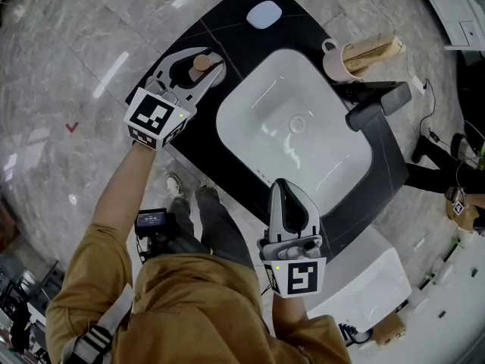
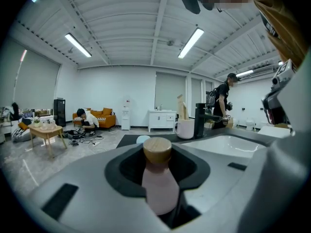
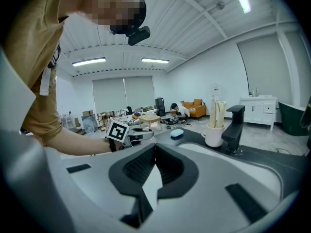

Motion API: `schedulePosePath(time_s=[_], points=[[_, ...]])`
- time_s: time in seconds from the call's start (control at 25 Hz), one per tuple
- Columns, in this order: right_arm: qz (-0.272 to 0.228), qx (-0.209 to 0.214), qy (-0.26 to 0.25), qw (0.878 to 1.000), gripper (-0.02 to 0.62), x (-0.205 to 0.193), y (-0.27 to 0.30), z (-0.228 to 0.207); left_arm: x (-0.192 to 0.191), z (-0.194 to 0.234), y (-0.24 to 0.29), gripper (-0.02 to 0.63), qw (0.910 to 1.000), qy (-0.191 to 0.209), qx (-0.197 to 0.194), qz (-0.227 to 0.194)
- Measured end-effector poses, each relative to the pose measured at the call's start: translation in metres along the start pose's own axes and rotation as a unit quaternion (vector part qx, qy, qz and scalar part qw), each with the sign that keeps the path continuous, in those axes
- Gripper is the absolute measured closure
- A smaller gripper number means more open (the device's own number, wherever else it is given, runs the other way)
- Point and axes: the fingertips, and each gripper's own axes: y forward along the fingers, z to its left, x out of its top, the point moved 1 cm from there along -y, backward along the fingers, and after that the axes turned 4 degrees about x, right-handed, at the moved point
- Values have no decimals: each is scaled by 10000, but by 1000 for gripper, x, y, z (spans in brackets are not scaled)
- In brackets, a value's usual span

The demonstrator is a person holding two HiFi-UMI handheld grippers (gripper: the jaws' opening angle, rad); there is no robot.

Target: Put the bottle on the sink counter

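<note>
A person wears a mustard short-sleeved shirt (image 1: 189,309), dark trousers (image 1: 220,222) and pale shoes (image 1: 176,184), with a striped strap (image 1: 95,340) at the left shoulder. The left gripper (image 1: 206,61) and right gripper (image 1: 281,188) are pale grey with black-lined jaws, each bearing a white cube (image 1: 158,117) printed with black square markers.

A: How much of the bottle (image 1: 201,63) shows?
B: From above, mainly its cap; jaws of the left gripper (image 1: 212,59) cover the body. In the left gripper view its base is hidden.
A: And the mug (image 1: 333,61)?
B: Its contents are unclear.
</note>
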Motion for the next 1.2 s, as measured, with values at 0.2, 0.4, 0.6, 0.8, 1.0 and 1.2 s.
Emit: schedulePosePath(time_s=[0.2, 0.4, 0.6, 0.8, 1.0, 1.2], points=[[8, 9, 17, 10000, 589, -1, 1, 1, 1, 0, 3, 483, 9999, 144, 19, -20], [25, -4, 15, 10000, 589, -2, 1, 1, 0, 0, 5, 480, 9997, 239, -16, 36], [10, -57, 18, 10000, 589, 0, -2, -1, 0, 0, 7, 476, 9996, 287, 46, -9], [-46, -70, -2, 10000, 589, 3, -4, 0, 4, -5, 9, 397, 9991, 359, 34, -207], [-48, -99, -15, 9999, 589, 4, -7, 0, 8, -3, 10, 376, 9990, 352, 66, -253], [-113, -75, -27, 9999, 589, 8, -10, 4, 13, -1, 5, 376, 9991, 366, 134, -193]])
